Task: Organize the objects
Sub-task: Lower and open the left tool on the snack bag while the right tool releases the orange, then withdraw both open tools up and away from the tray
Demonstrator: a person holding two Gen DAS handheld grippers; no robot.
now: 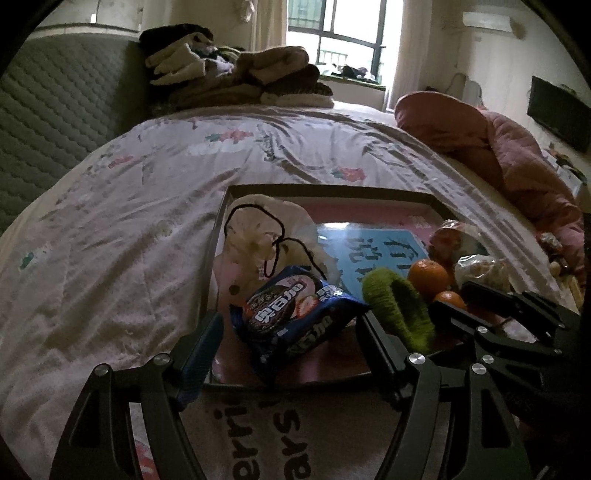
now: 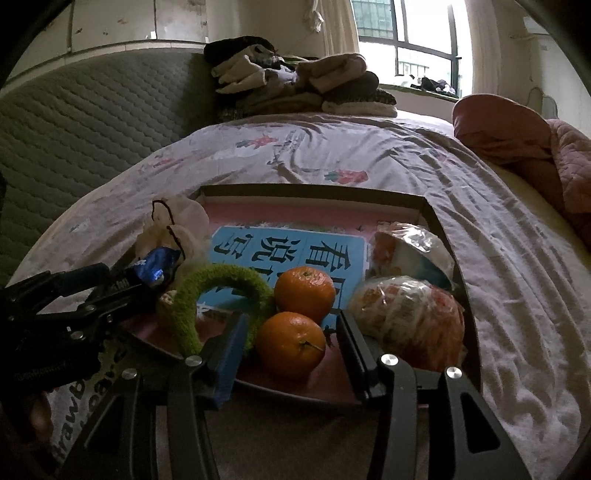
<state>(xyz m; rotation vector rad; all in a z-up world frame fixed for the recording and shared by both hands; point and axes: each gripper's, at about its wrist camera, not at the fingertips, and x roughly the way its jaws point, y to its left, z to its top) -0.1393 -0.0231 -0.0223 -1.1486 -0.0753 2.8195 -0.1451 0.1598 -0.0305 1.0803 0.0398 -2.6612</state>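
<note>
A black-rimmed tray [image 1: 295,190] [image 2: 314,190] lies on the bed. In it are a blue cookie packet [image 1: 295,314], a white pouch with a black cord [image 1: 258,229] [image 2: 173,225], a green fuzzy loop [image 1: 399,306] [image 2: 221,291], two oranges [image 2: 304,293] [image 2: 291,343] and two wrapped snacks [image 2: 410,321] [image 2: 410,247]. My left gripper [image 1: 291,343] is open, its fingers either side of the cookie packet. My right gripper [image 2: 291,343] is open, its fingers either side of the nearer orange.
The bed has a floral sheet [image 1: 147,184]. Folded clothes [image 1: 236,74] are piled at the far end by a grey quilted headboard [image 1: 55,110]. A pink quilt [image 1: 498,155] lies at the right. A window [image 1: 332,33] is behind.
</note>
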